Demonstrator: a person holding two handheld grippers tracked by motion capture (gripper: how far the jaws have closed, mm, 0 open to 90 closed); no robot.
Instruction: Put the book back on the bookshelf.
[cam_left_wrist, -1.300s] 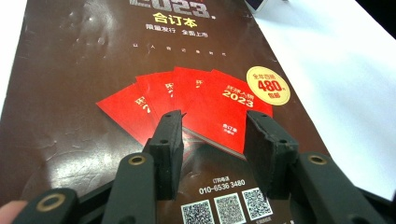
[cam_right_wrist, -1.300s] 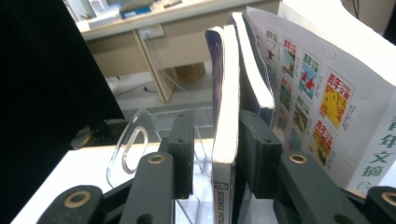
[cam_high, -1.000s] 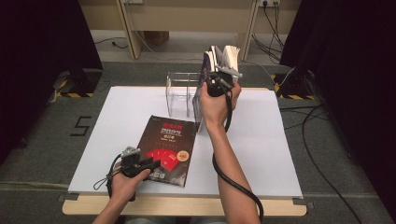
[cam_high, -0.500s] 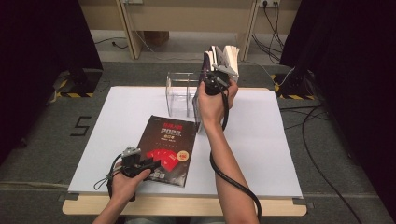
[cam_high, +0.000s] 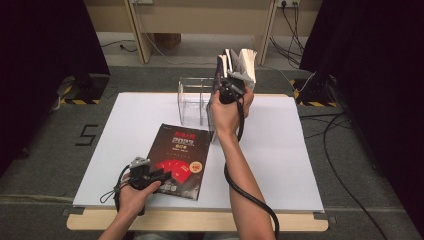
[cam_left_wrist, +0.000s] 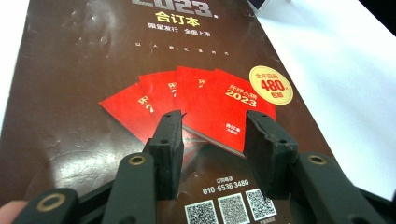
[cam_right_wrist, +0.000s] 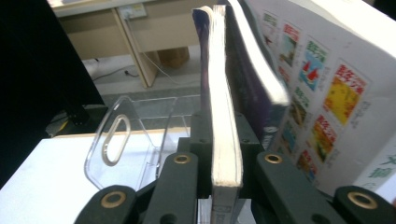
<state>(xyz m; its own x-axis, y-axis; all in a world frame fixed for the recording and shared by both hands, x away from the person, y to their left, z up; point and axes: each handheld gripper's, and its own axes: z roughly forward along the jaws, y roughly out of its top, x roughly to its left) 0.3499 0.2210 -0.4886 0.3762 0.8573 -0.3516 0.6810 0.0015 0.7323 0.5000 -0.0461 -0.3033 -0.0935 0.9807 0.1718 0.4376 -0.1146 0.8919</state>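
A dark magazine (cam_high: 182, 155) with red fanned covers (cam_left_wrist: 210, 100) lies flat on the white table. My left gripper (cam_high: 159, 175) rests low over its near edge, and its jaws (cam_left_wrist: 215, 135) stand open above the cover with nothing between them. My right gripper (cam_high: 231, 86) is raised at the back of the table beside a clear plastic file holder (cam_high: 192, 102). Its jaws (cam_right_wrist: 226, 128) have just been closing, and the pads now press on the spine edge of an upright book (cam_right_wrist: 223, 88). More upright books with colourful covers (cam_right_wrist: 322, 98) lean right beside it.
The clear holder (cam_right_wrist: 119, 140) has a slotted side wall and stands on the white table top (cam_high: 300, 160). A black cable (cam_high: 250, 195) trails from the right gripper along the forearm. Wooden furniture legs and floor cables lie beyond the table.
Both hands have kept their places. The books above the right hand look slightly more gathered than a second ago.
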